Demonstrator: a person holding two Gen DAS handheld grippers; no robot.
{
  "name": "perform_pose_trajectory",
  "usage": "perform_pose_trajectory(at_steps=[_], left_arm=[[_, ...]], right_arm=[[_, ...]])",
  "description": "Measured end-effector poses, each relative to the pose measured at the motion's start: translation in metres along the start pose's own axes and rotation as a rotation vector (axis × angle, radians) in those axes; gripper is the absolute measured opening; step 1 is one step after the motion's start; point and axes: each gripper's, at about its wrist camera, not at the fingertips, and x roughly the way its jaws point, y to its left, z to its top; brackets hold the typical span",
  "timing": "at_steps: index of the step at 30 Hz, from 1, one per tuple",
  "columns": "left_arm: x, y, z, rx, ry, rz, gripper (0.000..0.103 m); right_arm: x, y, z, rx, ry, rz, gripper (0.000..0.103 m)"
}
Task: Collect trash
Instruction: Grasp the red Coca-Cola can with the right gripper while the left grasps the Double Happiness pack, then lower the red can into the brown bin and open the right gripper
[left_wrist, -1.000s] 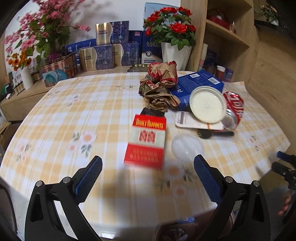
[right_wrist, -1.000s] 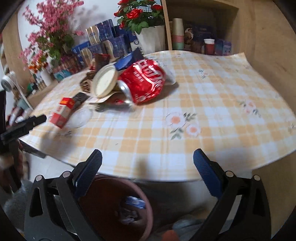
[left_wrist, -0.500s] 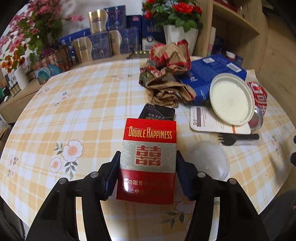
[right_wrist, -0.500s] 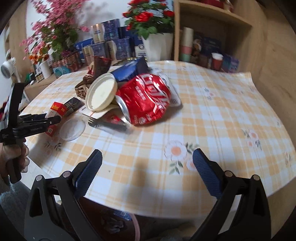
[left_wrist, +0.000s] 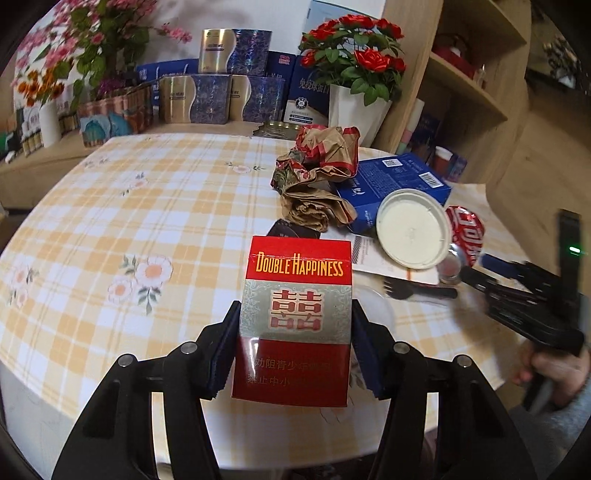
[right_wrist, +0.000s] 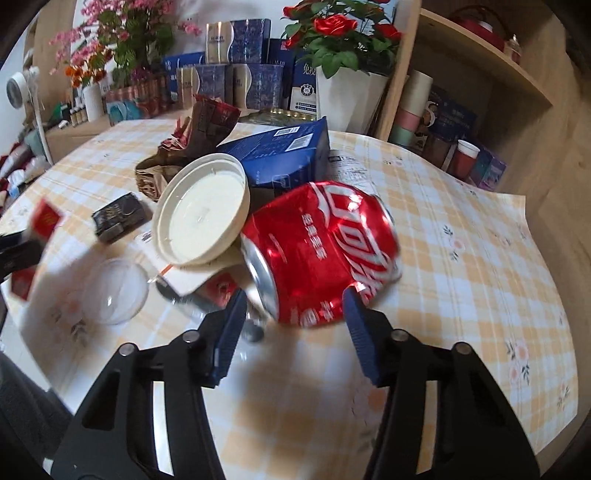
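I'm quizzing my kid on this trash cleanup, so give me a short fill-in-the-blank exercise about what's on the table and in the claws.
1. The left claw grips a red ____ pack.
2. The crushed can in front of the right claw is coloured ____.
3. The white lid leans against a ____ box.

Missing words: cigarette; red; blue

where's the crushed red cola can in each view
Left wrist: crushed red cola can far right, half hidden behind the white round lid.
Right wrist: same can centre frame, just ahead of the right tool.
Shared landmark: the white round lid leaning beside it.
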Motion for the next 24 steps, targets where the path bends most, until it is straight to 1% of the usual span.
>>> perform_pose_trajectory(at_steps=[2, 4, 5, 7, 9, 11, 14, 17, 24], left_arm=[[-0.008, 0.001, -0.006, -0.015, 0.0, -0.008, 0.055], [-0.014, 0.002, -0.012, -0.021, -0.001, -0.012, 0.055], [-0.017, 0.001, -0.014, -0.018, -0.002, -0.01, 0.055], [-0.022, 0.0, -0.018, -0.01, -0.003, -0.009, 0.055], [-0.025, 0.0, -0.023, -0.004, 0.0, -0.011, 0.055], [-0.029, -0.001, -0.027, -0.005, 0.002, -0.017, 0.055], [-0.034, -0.001, -0.032, -0.012, -0.001, -0.03, 0.055], [-0.038, -0.006, -0.039, 0.01, -0.004, -0.037, 0.055], [-0.047, -0.016, -0.051, 0.031, -0.001, -0.054, 0.055]], right_arm=[[0.01, 0.005, 0.006, -0.004, 0.012, -0.015, 0.052], [0.017, 0.008, 0.008, -0.009, 0.025, -0.028, 0.049], [0.021, 0.011, 0.009, -0.015, 0.031, -0.038, 0.046], [0.028, 0.015, 0.011, -0.031, 0.037, -0.076, 0.043], [0.029, 0.017, 0.013, -0.048, 0.03, -0.095, 0.029], [0.025, 0.018, 0.014, -0.066, 0.006, -0.104, 0.026], [0.011, 0.016, 0.014, -0.07, -0.039, -0.103, 0.024], [-0.008, 0.011, 0.011, -0.078, -0.092, -0.117, 0.024], [-0.046, 0.008, -0.003, -0.096, -0.163, -0.135, 0.023]])
